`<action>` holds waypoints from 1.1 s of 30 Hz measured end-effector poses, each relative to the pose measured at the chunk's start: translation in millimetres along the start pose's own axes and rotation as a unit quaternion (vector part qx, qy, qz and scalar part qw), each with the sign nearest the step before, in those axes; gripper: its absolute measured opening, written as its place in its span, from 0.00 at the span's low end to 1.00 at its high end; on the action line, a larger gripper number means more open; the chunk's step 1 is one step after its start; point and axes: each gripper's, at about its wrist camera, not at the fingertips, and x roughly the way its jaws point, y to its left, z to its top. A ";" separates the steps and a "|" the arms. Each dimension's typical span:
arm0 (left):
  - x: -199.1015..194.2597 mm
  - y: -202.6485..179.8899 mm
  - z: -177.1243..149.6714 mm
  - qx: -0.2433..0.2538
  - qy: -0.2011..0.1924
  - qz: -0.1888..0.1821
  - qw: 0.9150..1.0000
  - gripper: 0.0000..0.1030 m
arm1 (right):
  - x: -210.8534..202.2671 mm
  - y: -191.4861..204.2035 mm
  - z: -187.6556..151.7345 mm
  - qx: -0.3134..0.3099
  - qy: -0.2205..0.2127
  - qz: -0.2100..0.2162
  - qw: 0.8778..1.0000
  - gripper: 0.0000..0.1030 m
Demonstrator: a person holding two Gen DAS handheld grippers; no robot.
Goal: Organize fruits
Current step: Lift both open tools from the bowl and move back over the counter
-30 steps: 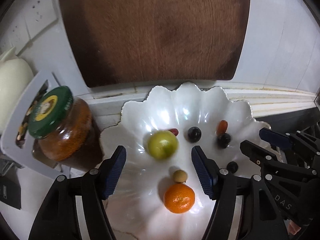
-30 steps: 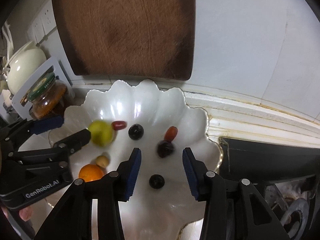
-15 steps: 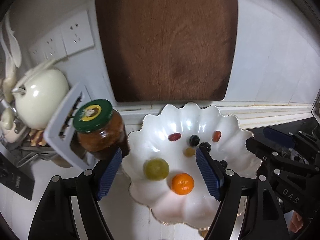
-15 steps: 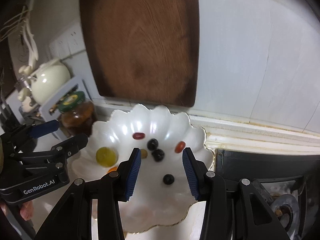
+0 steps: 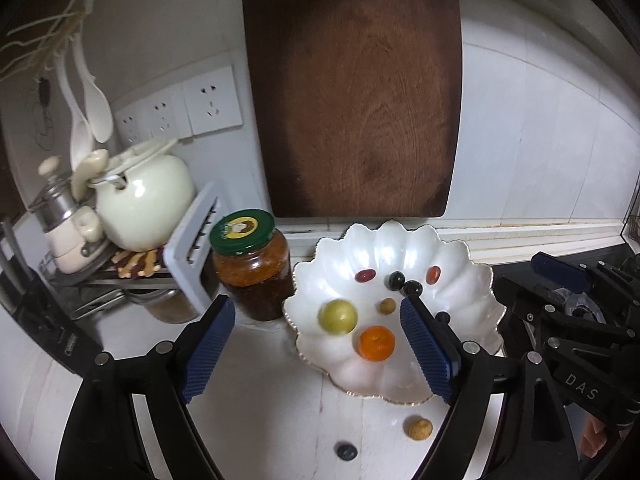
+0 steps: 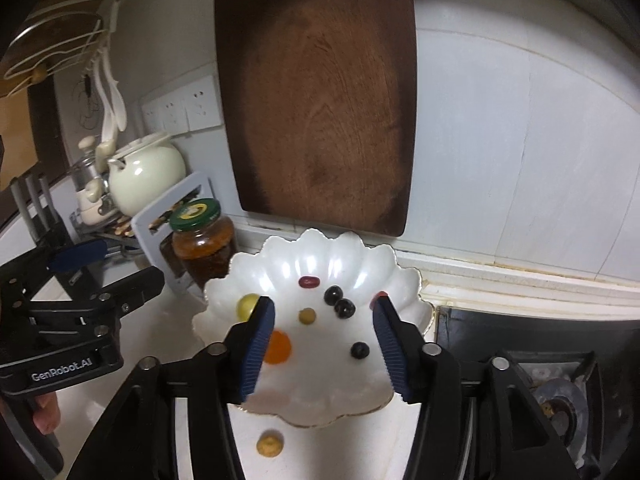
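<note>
Big jar point(image 5: 253, 265) is standing right by the bowl's point(image 5: 476, 280) left side, blocking; countertop point(image 5: 276, 392) in front is lying open w/ two small bits.

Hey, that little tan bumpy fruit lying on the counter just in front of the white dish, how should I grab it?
Come down from above and close the fingers across the widest middle of the tan fruit. It is small, roundish and lies alone on the counter, clear of the dish, so either side is probably free.

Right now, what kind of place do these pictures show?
Most likely a home kitchen counter. A wooden cutting board leans against the tiled wall, a gas burner sits at the right, and a teapot and a green-lidded jar stand beside the white scalloped plate of fruit.
</note>
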 end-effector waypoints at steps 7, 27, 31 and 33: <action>-27.4 4.9 -15.0 -0.004 -0.011 0.011 1.000 0.87 | -17.2 9.4 -10.0 -0.006 -0.010 0.016 1.000 0.52; -47.5 10.3 -76.5 0.003 0.013 0.021 1.000 0.88 | -39.5 28.5 -54.1 -0.035 -0.009 0.021 0.999 0.52; -46.6 7.5 -86.3 0.004 0.020 0.010 1.000 0.88 | -41.2 30.4 -63.3 -0.038 -0.001 0.026 0.999 0.52; -47.3 6.3 -91.5 0.005 0.019 0.009 1.000 0.88 | -39.9 30.6 -68.8 -0.037 0.006 0.031 0.999 0.52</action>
